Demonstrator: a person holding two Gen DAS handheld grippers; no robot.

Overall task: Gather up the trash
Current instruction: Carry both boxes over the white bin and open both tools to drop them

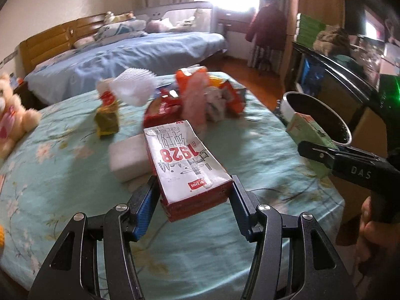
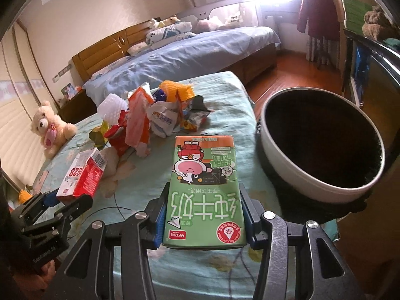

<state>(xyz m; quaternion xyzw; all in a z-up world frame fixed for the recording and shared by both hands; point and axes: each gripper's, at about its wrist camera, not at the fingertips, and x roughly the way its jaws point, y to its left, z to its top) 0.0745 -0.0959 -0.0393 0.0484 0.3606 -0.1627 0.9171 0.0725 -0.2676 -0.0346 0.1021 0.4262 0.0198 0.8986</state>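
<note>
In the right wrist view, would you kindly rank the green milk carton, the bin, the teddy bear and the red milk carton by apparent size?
1. bin, largest, though it sits close to the camera.
2. green milk carton, enlarged by nearness.
3. and 4. red milk carton and teddy bear look alike, so I would not rank them.

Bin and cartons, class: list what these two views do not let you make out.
- Bin: inside black in the right wrist view, contents unreadable.
- Trash pile: blurred in the left wrist view, labels illegible.
- Green carton: partly hidden by the right gripper there.
- Red carton: back face hidden in both views.
</note>
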